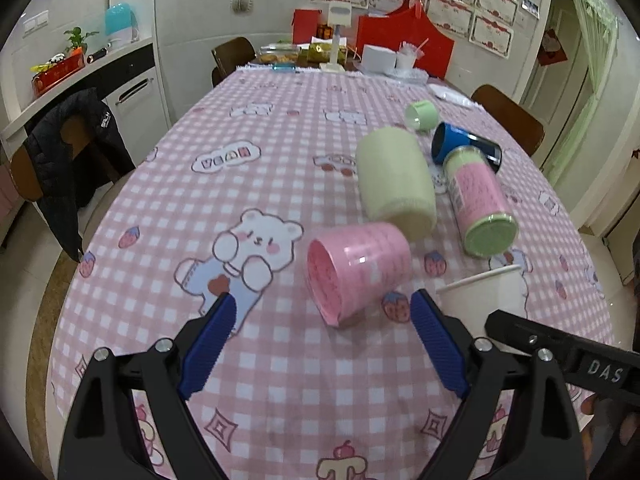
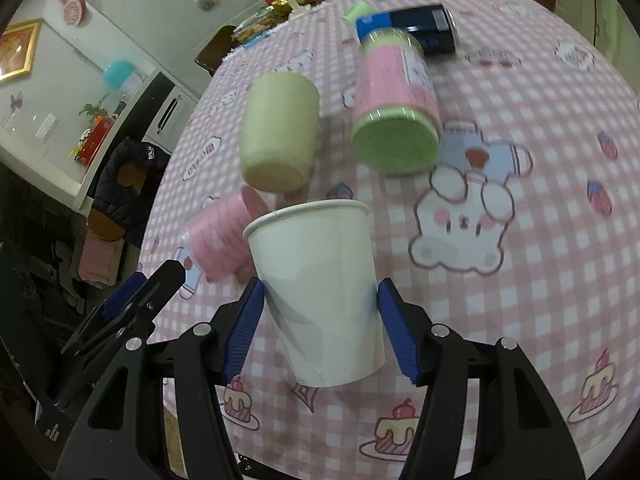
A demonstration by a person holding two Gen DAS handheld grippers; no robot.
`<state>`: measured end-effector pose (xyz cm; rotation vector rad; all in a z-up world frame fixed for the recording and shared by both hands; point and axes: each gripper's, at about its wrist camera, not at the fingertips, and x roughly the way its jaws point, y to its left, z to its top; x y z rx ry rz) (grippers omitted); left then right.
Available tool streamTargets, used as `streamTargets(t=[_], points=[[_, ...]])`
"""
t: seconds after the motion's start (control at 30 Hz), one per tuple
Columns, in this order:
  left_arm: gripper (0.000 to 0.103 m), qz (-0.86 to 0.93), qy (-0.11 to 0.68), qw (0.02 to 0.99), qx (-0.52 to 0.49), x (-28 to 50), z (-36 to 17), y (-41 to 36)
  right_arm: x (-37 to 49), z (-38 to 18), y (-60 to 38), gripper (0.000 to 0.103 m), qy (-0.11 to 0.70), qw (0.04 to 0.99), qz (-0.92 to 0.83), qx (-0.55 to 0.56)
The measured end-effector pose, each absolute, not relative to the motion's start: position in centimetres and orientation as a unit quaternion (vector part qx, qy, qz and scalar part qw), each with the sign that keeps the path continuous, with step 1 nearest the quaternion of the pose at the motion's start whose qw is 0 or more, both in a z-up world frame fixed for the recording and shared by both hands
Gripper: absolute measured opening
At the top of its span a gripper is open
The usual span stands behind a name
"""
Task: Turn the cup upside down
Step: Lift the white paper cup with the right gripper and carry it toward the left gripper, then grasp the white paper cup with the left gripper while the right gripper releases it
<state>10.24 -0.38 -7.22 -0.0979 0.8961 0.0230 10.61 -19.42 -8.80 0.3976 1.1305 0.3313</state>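
Standing rim-up, white paper cup (image 2: pixel 316 300) sits between right gripper (image 2: pixel 320 320) jaws, closed on it; left gripper (image 1: pixel 320 320) jaws wide, at cup's 9 o'clock.

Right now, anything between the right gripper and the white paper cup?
Nothing visible. The white paper cup stands mouth up already between the fingers of the right gripper, which flank it; contact is unclear. The pink cup lies on its side just behind-left, out of the way. The left gripper is open and holds nothing.
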Motion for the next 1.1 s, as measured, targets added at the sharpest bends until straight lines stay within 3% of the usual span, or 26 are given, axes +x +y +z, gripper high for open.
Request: streamTargets(t=[0.13,0.4,0.77,1.1], points=[[0.087,0.011,0.439,0.897,-0.045,10.3,-7.8,-0.7,10.6,-9.4,-19.7,0.057,0.530,0.809,0.154,0.201],[0.087,-0.002,0.445,0.894,-0.057,10.1,-8.1,-1.6,9.1,-8.4,-21.1,0.070,0.506,0.817,0.170,0.220],[0.087,-0.013,0.440,0.897,-0.048,10.0,-7.4,-6.7,7.0,-5.2,-25.6,0.073,0.407,0.899,0.134,0.093],[0.087,0.026,0.443,0.896,-0.022,11.7,-8.1,-11.0,9.4,-7.4,-28.1,0.077,0.424,0.885,0.182,0.069]])
